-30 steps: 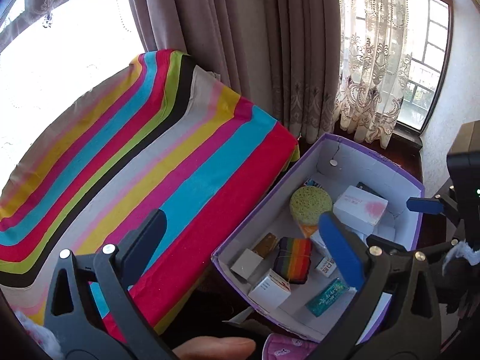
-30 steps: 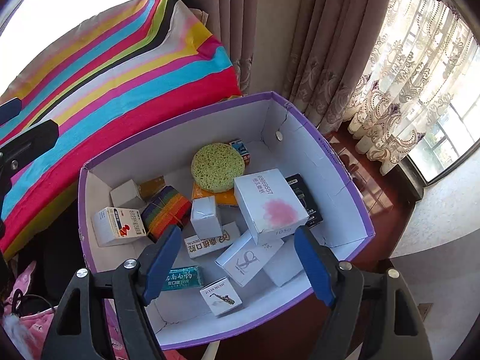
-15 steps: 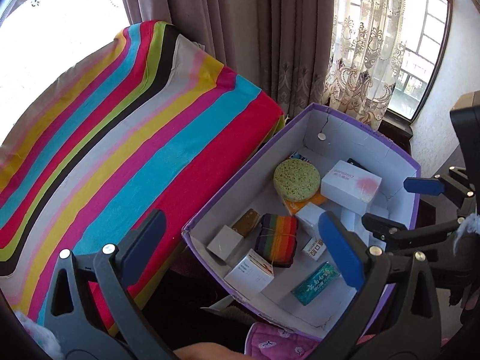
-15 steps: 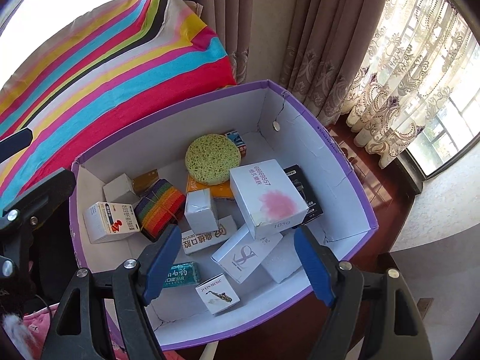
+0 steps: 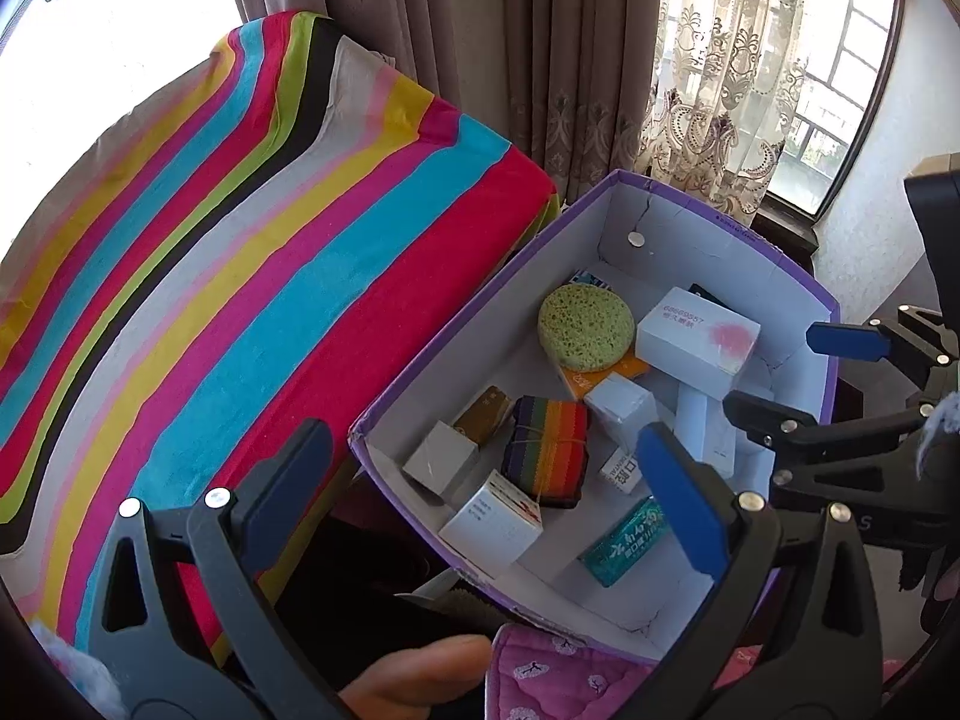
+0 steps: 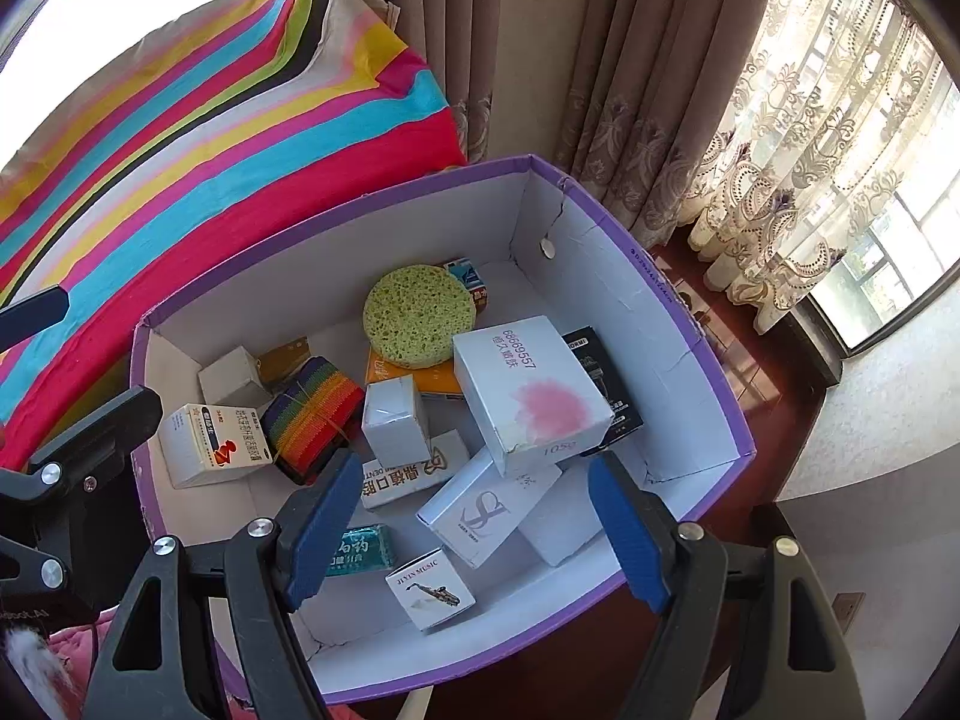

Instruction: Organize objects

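Both tools [image 6: 471,531] above box [image 6: 708,360] w/ items

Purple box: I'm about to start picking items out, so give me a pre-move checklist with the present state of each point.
1. Left gripper empty, fingers apart: ok.
2. Right gripper empty, fingers apart: ok.
3. Purple box open on top, contents reachable: ok.
4. Green round sponge lying free on top: ok.
5. White box with pink blotch resting flat: not ok, it leans on other boxes and may slide when a neighbour is pulled.
6. Striped cloth surface free as a place to set things: ok in the part shown.
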Demonstrator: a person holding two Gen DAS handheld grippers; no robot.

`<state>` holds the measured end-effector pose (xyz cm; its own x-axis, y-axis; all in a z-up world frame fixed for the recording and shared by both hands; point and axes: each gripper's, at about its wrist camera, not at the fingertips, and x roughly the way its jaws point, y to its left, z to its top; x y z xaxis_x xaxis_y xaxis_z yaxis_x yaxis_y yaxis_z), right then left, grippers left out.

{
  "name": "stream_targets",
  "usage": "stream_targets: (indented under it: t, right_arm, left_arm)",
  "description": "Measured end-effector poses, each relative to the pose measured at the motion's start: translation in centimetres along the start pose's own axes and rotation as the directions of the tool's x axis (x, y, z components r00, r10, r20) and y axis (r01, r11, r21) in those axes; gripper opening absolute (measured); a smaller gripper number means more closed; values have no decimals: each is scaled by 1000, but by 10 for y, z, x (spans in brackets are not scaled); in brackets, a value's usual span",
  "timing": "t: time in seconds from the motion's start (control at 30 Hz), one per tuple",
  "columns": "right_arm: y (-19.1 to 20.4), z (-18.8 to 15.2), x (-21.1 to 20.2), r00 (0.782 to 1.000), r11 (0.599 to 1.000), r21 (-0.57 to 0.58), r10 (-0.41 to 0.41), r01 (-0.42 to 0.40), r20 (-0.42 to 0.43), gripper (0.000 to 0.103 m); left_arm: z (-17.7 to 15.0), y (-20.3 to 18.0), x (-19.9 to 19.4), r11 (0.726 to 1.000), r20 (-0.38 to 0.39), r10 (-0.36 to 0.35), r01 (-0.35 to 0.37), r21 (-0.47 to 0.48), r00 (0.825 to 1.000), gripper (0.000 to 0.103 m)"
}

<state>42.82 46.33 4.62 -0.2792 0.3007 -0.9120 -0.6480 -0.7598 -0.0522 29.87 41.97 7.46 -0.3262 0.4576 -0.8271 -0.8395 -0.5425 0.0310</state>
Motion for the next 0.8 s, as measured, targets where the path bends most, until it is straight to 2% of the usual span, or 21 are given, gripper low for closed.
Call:
stream_targets:
  t: [0.8]
  right_arm:
    - [3, 1, 1, 1000, 1000, 9, 16, -16, -3, 78]
  left_arm:
    - [-8, 9, -5, 999, -16, -32, 32, 9, 999, 102]
